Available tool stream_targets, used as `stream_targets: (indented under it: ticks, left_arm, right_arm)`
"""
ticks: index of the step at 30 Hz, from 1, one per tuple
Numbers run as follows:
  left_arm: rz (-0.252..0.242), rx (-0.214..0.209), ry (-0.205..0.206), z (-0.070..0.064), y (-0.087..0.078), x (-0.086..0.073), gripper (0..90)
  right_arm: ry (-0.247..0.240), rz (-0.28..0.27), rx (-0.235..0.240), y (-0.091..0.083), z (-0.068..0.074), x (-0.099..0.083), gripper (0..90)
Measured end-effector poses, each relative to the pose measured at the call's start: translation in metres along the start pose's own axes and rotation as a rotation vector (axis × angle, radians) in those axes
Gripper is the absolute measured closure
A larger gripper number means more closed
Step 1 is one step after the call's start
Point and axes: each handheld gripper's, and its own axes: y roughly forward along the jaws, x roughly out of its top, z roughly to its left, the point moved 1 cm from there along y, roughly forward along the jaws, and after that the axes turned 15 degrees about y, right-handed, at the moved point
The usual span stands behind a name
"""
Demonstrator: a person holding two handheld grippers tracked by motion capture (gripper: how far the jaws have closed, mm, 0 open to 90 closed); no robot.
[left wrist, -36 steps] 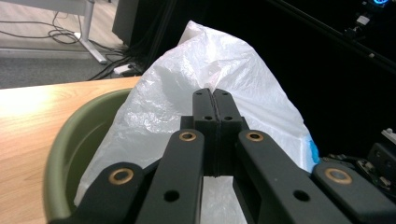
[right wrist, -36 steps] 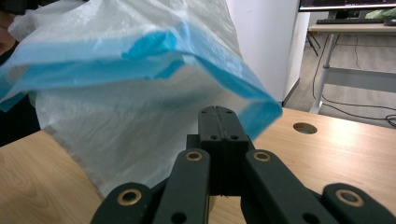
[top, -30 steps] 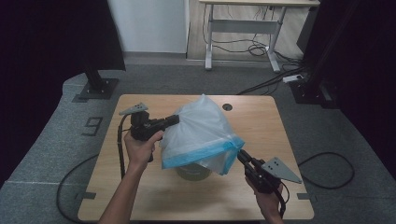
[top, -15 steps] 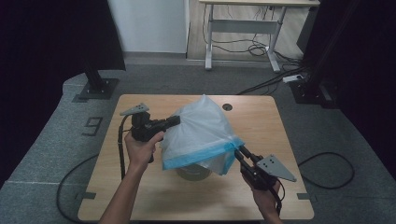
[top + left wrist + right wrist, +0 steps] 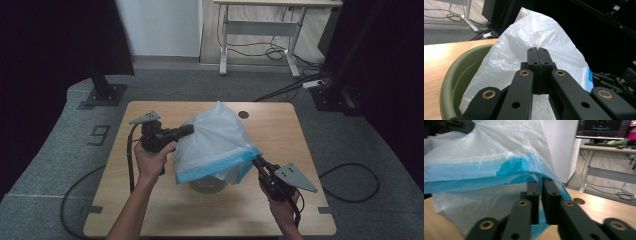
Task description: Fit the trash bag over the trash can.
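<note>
Two grippers stretch a thin white plastic bag with a blue rim (image 5: 217, 142) above a round olive-green plastic bowl (image 5: 207, 186) on the wooden tabletop (image 5: 280, 125).
Left gripper (image 5: 188, 130) pinches the bag's left side, jaws closed on film; right gripper (image 5: 256, 161) clamps the blue rim, right of the bowl.

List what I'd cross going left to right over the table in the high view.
Left gripper, shut on the bag → white plastic bag with a blue rim, draped over the green bowl → right gripper, shut on the bag's blue rim.
</note>
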Motion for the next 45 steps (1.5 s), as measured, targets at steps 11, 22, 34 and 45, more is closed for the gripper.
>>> stream_targets:
  ticks: [11,22,34,45]
  left_arm:
    - [-0.055,0.062,0.009,0.004,-0.011,0.001,90.0]
    - [-0.058,0.101,0.009,0.007,-0.037,-0.021,90.0]
    - [-0.021,0.129,-0.031,0.017,-0.063,-0.070,90.0]
    - [0.004,0.140,-0.088,0.035,-0.048,-0.086,90.0]
  right_arm:
    - [0.033,0.035,-0.024,-0.005,-0.019,-0.013,88.9]
    - [0.013,0.053,-0.030,-0.042,-0.037,-0.032,88.9]
    - [-0.025,0.083,0.028,-0.059,-0.028,-0.047,88.9]
    - [-0.017,0.225,0.025,-0.034,-0.031,-0.089,89.0]
